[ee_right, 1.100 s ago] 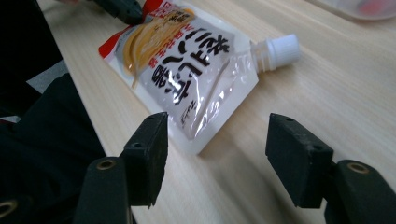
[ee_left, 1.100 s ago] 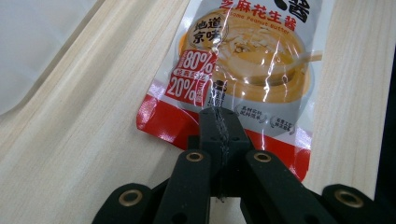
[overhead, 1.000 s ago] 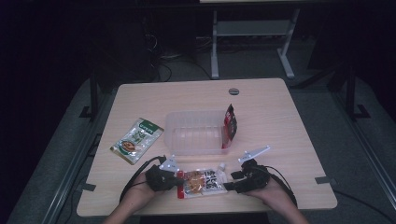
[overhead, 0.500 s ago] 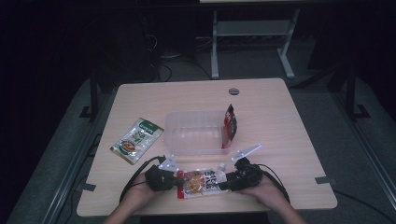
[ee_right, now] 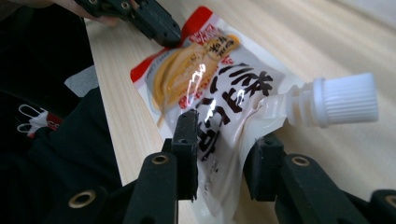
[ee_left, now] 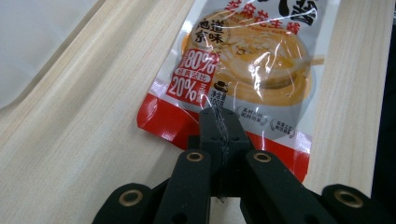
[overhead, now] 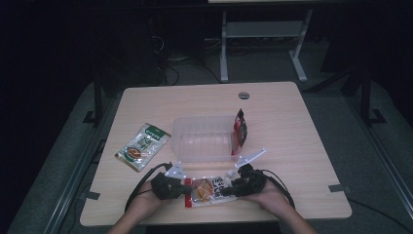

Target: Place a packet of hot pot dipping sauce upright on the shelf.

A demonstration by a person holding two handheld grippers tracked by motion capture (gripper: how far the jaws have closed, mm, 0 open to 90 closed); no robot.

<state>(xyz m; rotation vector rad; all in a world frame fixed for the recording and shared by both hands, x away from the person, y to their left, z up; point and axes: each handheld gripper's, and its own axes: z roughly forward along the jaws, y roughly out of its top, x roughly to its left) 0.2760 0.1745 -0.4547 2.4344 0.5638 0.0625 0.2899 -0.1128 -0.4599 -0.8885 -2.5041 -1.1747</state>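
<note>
A spouted sauce pouch (overhead: 207,189) (ee_left: 252,60) (ee_right: 210,88) with orange noodle art lies near the table's front edge. My left gripper (overhead: 187,191) (ee_left: 219,126) is shut on the pouch's red bottom edge. My right gripper (overhead: 229,189) (ee_right: 224,144) stands at the other end, beside the white screw cap (ee_right: 348,100). Its jaws have just been closing, and the buckled top end of the pouch is between them. A gap remains and I see no firm pinch. The left gripper (ee_right: 159,28) shows at the pouch's far end in the right gripper view.
A clear plastic tub (overhead: 202,139) stands mid-table behind the pouch, with a red packet (overhead: 239,131) upright against its right wall. A green packet (overhead: 142,146) lies to the tub's left. The table (overhead: 292,146) edge runs just below both hands.
My right gripper has slid left onto the pouch's spout end and its jaws have narrowed. The left gripper and the pouch have stayed put.
</note>
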